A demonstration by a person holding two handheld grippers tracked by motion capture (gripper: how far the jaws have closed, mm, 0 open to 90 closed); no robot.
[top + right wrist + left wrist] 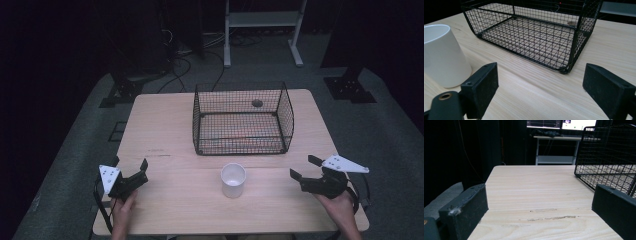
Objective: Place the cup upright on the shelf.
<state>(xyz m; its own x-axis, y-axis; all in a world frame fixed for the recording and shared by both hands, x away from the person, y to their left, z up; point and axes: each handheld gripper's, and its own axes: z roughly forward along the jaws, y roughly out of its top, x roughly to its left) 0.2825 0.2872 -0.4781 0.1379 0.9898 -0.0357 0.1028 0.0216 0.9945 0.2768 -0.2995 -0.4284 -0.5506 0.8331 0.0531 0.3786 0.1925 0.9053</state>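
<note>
Sitting idle-ish | both claws released — left gripper (131,170) and right gripper (306,167) flank the white cup (233,180) | cup upright, mid-table, just in front of wire basket (243,119) — looks staged for a right-side grab.

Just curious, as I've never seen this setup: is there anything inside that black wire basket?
The wire basket looks empty; through its mesh the wooden table shows underneath. A small dark round spot shows through the far wall, but whether it lies inside or behind is unclear.
</note>
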